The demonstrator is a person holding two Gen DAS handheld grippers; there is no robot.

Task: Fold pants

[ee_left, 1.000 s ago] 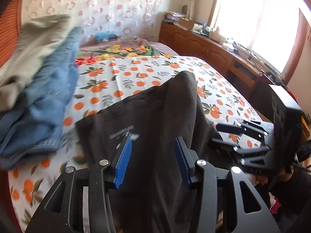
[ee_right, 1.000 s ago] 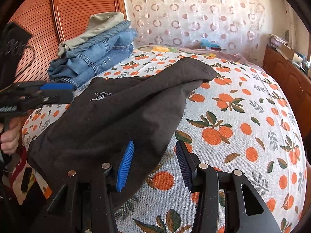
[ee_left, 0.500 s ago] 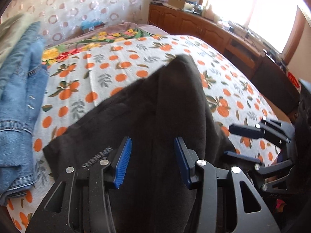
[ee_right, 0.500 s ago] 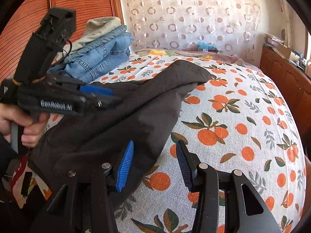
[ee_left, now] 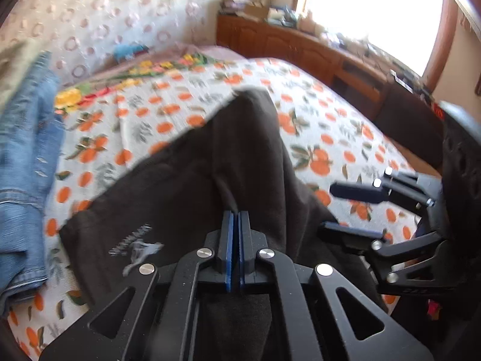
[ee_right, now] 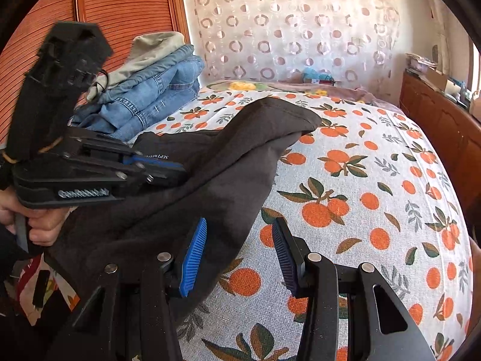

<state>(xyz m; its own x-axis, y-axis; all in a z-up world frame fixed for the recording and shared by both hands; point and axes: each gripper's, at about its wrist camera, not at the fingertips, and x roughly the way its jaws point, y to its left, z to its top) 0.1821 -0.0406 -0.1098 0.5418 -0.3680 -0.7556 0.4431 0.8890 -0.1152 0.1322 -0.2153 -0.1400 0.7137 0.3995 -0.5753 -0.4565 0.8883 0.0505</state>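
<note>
Dark brown pants (ee_left: pixel 186 198) lie rumpled across the orange-print bed sheet (ee_left: pixel 315 126), one leg end reaching toward the far wall. My left gripper (ee_left: pixel 236 213) sits over their middle, its blue pads closing together on a raised ridge of the fabric. In the right wrist view the same pants (ee_right: pixel 240 162) rise toward the left gripper (ee_right: pixel 180 171), which a hand (ee_right: pixel 39 225) holds. My right gripper (ee_right: pixel 237 255) stands open at the pants' near edge, one pad over the cloth and the other over the sheet (ee_right: pixel 360 210). It also shows as the right gripper (ee_left: pixel 339 210) beside the pants.
A stack of folded blue jeans (ee_right: pixel 150 90) with a beige garment on top sits by the wooden headboard (ee_right: pixel 120 6). These jeans (ee_left: pixel 24 165) lie left of the pants. A wooden sideboard (ee_left: pixel 300 51) runs under the window along the bed's far side.
The left gripper's jaws went from open to closed on the pants and it moved in closer over them. The right gripper stayed put and open.
</note>
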